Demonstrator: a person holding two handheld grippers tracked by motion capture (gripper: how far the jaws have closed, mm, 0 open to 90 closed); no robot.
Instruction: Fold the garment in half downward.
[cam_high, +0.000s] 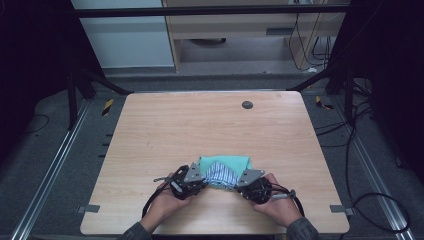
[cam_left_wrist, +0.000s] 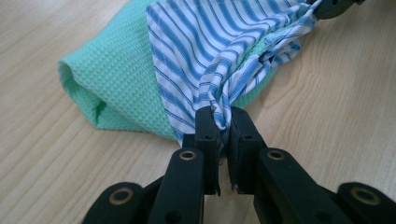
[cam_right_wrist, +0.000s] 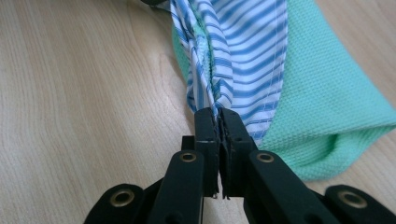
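**Striped cloth and green cloth, pinched at both near corners**

Item 1. Striped cloth (cam_high: 220, 175): blue and white, lying on top of the green cloth (cam_high: 226, 162) at the near middle of the counter (cam_high: 165, 130). In the high view it is sitting between the two tongs, with the green cloth showing past it on the far side and to the right. In the left gripper view the striped cloth (cam_left_wrist: 219, 46) is gathering into folds where it is running into the jaws; the green cloth (cam_left_wrist: 112, 84), of a waffle weave, is bulging out to the left with a rounded folded edge resting on the wood.

Item 2. Left tongs (cam_high: 199, 178): pressed together and pinching a bunched corner of the striped cloth, seen close in the left gripper view (cam_left_wrist: 223, 122). A strip of green cloth is showing within the folds just beyond the jaws; whether it is caught too cannot be told.

Item 3. Right tongs (cam_high: 239, 182): pressed together and pinching the other near corner of the striped cloth (cam_right_wrist: 233, 42), seen close in the right gripper view (cam_right_wrist: 218, 120). The green cloth (cam_right_wrist: 322, 112) is lying to the right of the jaws there.

Item 4. Hands: the left hand (cam_high: 167, 202) and right hand (cam_high: 277, 205) are each holding one tool, coming in from the near edge.

Item 5. Counter: pale wood, with a dark round cap (cam_high: 247, 104) near its far edge.
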